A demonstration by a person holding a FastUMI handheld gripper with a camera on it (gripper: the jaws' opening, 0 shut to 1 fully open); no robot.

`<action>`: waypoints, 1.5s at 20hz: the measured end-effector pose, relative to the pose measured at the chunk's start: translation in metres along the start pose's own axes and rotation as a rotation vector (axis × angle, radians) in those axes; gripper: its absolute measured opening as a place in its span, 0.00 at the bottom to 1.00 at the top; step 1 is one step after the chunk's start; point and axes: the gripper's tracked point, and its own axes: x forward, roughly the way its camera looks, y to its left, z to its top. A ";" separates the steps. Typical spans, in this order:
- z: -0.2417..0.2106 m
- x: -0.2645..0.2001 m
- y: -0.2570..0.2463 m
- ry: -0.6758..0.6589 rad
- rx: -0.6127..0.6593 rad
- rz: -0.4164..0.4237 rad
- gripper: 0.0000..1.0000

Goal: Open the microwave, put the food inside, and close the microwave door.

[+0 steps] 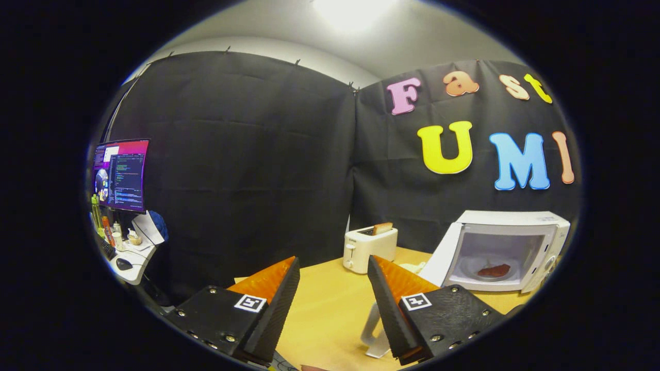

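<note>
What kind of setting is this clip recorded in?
Likely a staged kitchen booth for recording, not a real kitchen: black cloth wall, wooden table with microwave and toaster, a computer desk beside it. The gripper is open.

The gripper view rides on the gripper [332, 268] and looks forward along its two spread fingers, low over the wooden table [330, 314] — toward the booth's corner, the toaster [369, 248] near ahead, the microwave [502, 252] farther right.
</note>
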 end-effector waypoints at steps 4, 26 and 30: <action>-0.051 0.026 -0.005 0.093 0.034 -0.056 0.80; -0.076 -0.061 -0.257 0.136 -0.057 -0.555 0.01; -0.069 -0.076 -0.310 0.116 -0.044 -0.649 0.01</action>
